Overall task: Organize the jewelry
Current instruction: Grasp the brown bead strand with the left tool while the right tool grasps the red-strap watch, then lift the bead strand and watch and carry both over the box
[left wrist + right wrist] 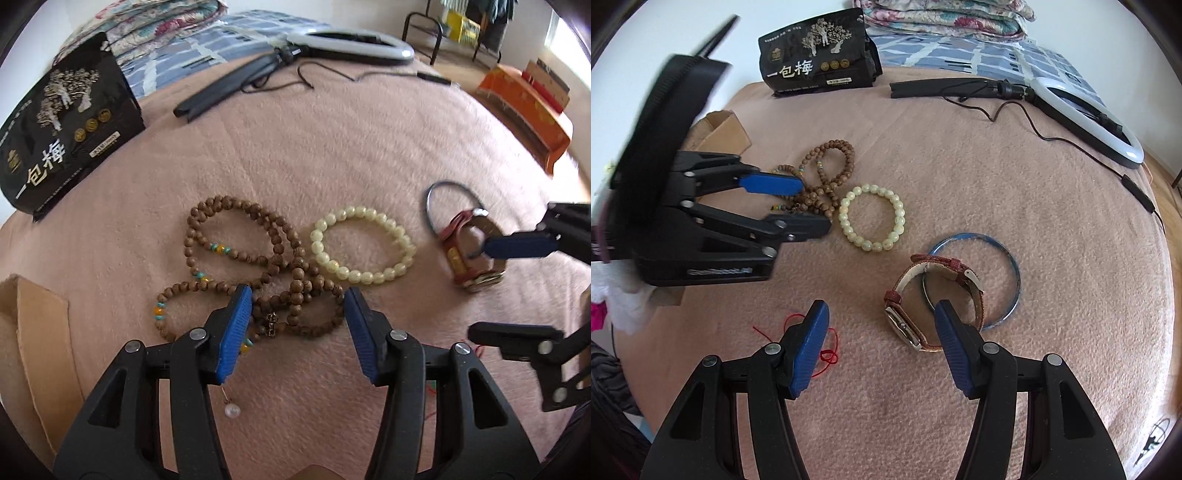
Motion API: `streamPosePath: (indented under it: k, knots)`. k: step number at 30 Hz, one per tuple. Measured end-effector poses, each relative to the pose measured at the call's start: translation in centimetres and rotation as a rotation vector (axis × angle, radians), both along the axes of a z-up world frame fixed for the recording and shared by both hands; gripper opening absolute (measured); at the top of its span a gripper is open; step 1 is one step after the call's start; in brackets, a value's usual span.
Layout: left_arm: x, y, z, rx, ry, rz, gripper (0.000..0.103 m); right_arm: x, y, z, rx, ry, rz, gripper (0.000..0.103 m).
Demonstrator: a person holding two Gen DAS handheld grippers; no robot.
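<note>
Both grippers (298,295) (882,314) open; left over wooden beads (236,254), contact unclear.

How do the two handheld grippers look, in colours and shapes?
Both look alike. The left gripper and the right gripper have black plastic linkage arms with triangular cut-outs, joined by round silver rivets. Each finger ends in a flat blue ribbed pad. The left body carries a small silver lettering, too blurred to read.

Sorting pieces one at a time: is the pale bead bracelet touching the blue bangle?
Apart. In the right wrist view, bare pink blanket separates the pale bead bracelet from the blue bangle; the bangle touches only the red-strapped watch lying across it.
</note>
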State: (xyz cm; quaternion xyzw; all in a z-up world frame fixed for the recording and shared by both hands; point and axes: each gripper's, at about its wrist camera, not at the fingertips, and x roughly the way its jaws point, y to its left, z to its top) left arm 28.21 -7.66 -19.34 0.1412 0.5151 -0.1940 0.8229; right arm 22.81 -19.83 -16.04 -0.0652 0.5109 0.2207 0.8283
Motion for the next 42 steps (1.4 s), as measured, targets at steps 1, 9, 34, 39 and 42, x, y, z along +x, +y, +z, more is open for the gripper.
streamPosePath:
  k: [1,9,34,39,42]
  knots:
    - [0.0,-0.1,-0.2,0.007,-0.002,-0.008,0.057,0.0,0.1,-0.1,0.003,0.001,0.002,0.059]
    - [0.3,0.1,-0.9,0.010,-0.028,-0.029,0.058,0.4,0.7,-1.1,-0.020,0.020,0.013,0.058]
    - [0.2,3.9,2.0,-0.152,-0.044,0.112,0.009,0.1,-0.6,0.3,-0.009,-0.018,-0.068,0.009]
    - [-0.6,4.6,4.5,-0.190,-0.082,0.120,0.009,-0.1,-1.2,1.8,0.015,-0.041,-0.087,0.009]
    - [-1.0,5.0,5.6,-0.208,-0.101,0.129,0.009,-0.3,-1.3,2.6,0.023,-0.054,-0.095,0.009]
